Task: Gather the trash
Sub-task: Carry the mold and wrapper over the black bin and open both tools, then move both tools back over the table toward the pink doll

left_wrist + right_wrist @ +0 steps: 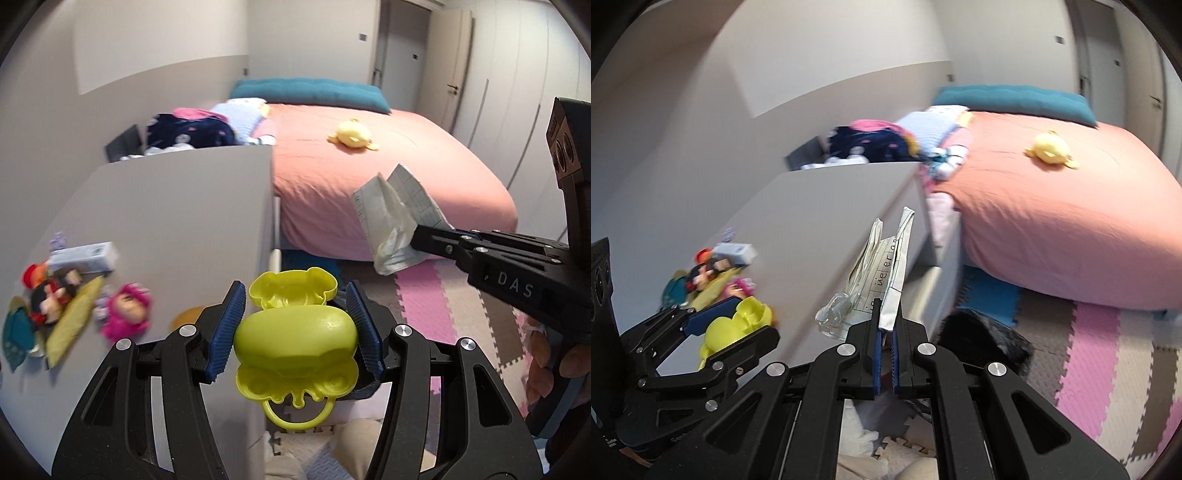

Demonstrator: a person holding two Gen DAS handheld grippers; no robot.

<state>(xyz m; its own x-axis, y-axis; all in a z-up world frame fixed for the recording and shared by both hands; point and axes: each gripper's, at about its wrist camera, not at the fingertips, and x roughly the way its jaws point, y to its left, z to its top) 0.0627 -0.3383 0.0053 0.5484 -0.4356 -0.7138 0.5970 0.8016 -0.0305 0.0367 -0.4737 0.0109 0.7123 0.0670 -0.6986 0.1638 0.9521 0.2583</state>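
My left gripper [295, 325] is shut on a yellow-green plastic capsule [295, 341] with its lid hanging open, held in the air beside the grey dresser top [177, 206]. My right gripper [885, 339] is shut on a folded sheet of lined paper with a crumpled clear plastic wrapper [882, 280]. In the left wrist view the right gripper [417, 236] comes in from the right, holding the paper and wrapper [391, 218] over the floor by the bed. In the right wrist view the left gripper [738, 325] with the capsule [731, 325] is at lower left.
Small dolls and a white box [74, 291] lie on the dresser's left end. A bed with a pink cover [388, 173] carries a yellow plush toy [352, 134] and clothes [192, 131]. Foam puzzle mats [454, 306] cover the floor. A dark furry thing [986, 336] lies by the dresser.
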